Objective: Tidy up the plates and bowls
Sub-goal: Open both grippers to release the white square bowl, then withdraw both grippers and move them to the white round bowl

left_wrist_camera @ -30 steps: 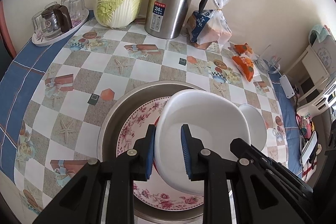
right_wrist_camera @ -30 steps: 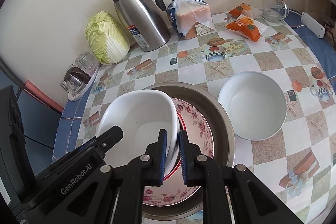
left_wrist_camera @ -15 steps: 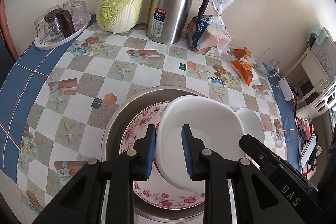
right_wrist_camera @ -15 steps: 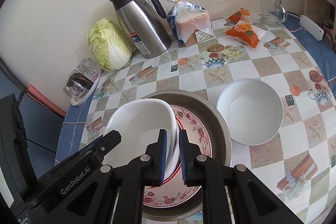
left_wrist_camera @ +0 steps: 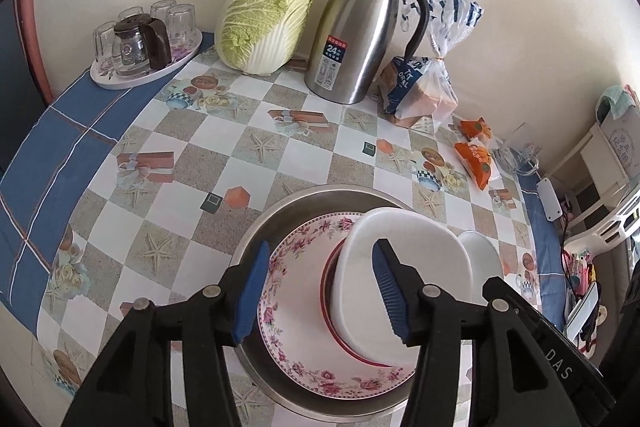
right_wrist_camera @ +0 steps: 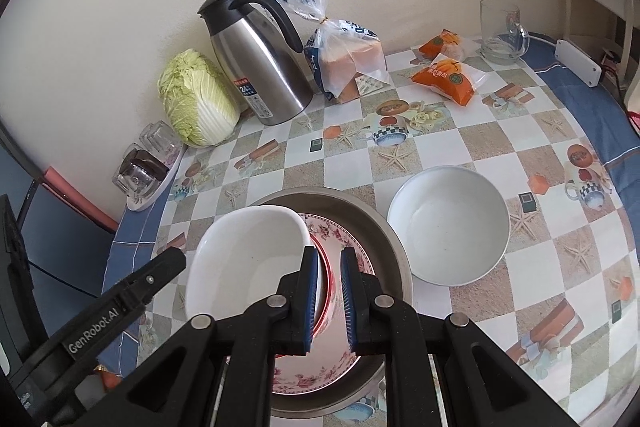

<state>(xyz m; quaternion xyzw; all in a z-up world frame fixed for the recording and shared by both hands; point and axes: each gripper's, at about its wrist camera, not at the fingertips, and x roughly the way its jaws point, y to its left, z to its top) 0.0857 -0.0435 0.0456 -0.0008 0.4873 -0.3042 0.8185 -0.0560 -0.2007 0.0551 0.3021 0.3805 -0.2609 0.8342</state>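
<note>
Left gripper (left_wrist_camera: 318,287): jaws just opened, now apart, pads clear of white square bowl (left_wrist_camera: 400,283); bowl's near wall sits between them, right pad over bowl interior. Right gripper (right_wrist_camera: 329,301): jaws nearly together, clamped on same bowl's right rim (right_wrist_camera: 308,239). Bowl rests tilted on floral plate (left_wrist_camera: 304,307), plate inside steel basin (left_wrist_camera: 280,211). Round white bowl (right_wrist_camera: 448,223) on tablecloth at 2 o'clock from right gripper, just beside basin, whether touching unclear.
</note>
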